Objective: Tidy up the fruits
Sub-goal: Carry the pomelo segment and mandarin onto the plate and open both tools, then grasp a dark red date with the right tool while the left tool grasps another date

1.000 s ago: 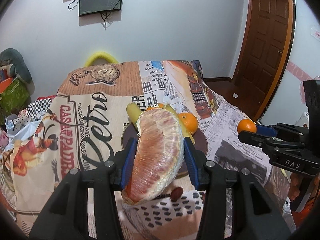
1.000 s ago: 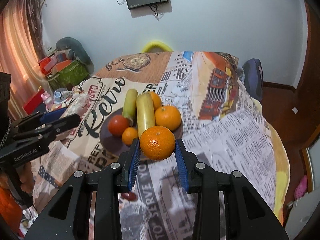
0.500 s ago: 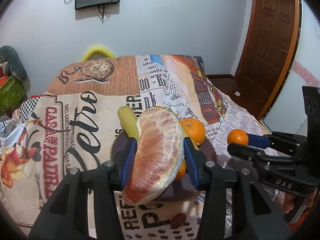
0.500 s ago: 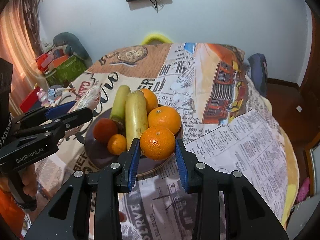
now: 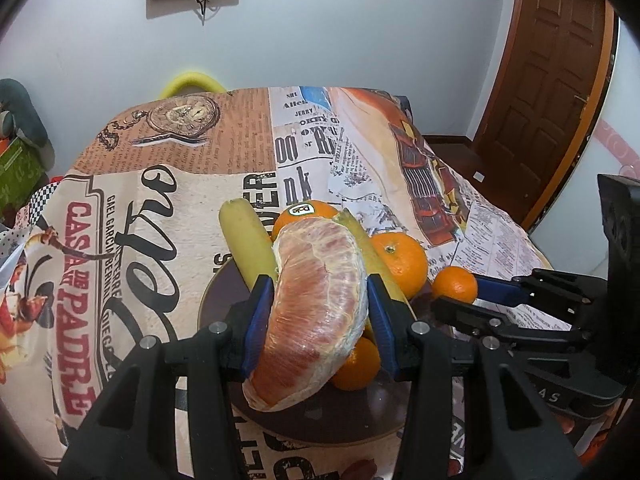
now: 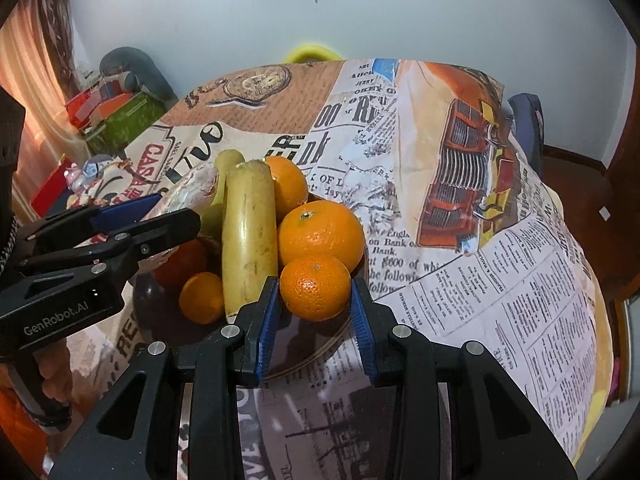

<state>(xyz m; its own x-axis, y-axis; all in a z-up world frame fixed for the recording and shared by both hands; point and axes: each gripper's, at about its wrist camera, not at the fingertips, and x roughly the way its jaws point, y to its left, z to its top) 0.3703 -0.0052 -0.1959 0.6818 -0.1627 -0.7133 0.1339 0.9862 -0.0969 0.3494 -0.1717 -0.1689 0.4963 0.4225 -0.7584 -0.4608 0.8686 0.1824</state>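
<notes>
Left gripper pinches a peeled, plastic-wrapped pomelo segment between its blue pads, held over the near-left part of the dark plate. Right gripper squeezes a small orange between its pads, at the plate's near-right edge; whether the orange touches the plate is hard to tell, the fingers hide its underside.

On the plate: two bananas, a long one lying front to back in the middle and a greener one to its left; a big orange just behind the held one; a stickered orange at the back; a tiny orange near the front; a reddish fruit, partly hidden by the left gripper.

Plate sits on a table with a newspaper-print tablecloth.
</notes>
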